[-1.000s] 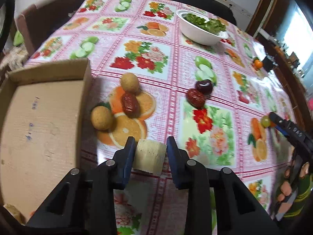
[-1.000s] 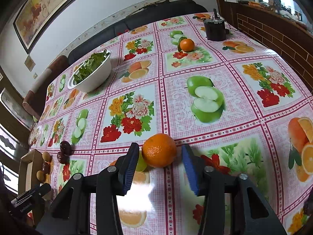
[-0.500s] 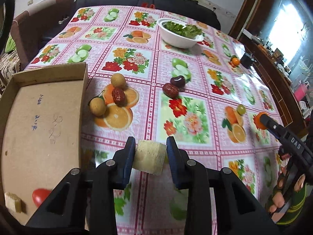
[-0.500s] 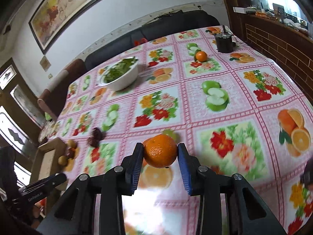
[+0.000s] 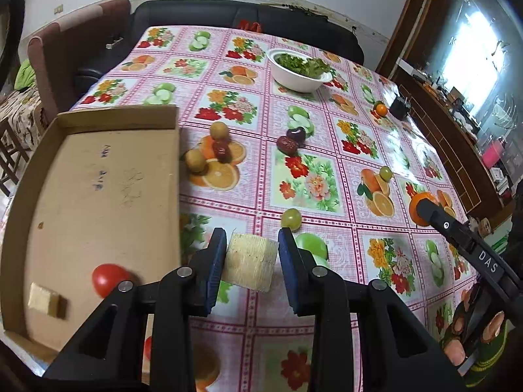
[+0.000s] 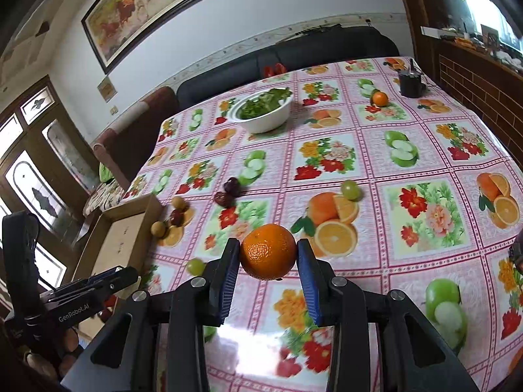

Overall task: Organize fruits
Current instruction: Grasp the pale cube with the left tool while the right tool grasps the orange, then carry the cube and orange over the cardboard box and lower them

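Observation:
My left gripper (image 5: 251, 254) is shut on a pale yellow fruit chunk (image 5: 250, 266), held above the table just right of the cardboard box (image 5: 98, 189). The box holds a red tomato (image 5: 109, 279) and another pale chunk (image 5: 42, 298). My right gripper (image 6: 268, 259) is shut on an orange (image 6: 268, 256), lifted above the table. It also shows in the left wrist view (image 5: 421, 207). Loose on the tablecloth lie green grapes (image 5: 291, 218) (image 5: 385, 173), red dates (image 5: 287, 145) (image 5: 221, 150) and two yellow-brown round fruits (image 5: 195, 160) (image 5: 219, 129).
A white bowl of greens (image 5: 299, 72) stands at the far side. A small orange (image 5: 380, 109) and a dark cup (image 5: 399, 107) sit at the far right. A sofa and an armchair border the table's far and left edges.
Both grippers have risen and pulled back from the table, each keeping its load. More of the box now shows, and a green grape has come into view near the left gripper.

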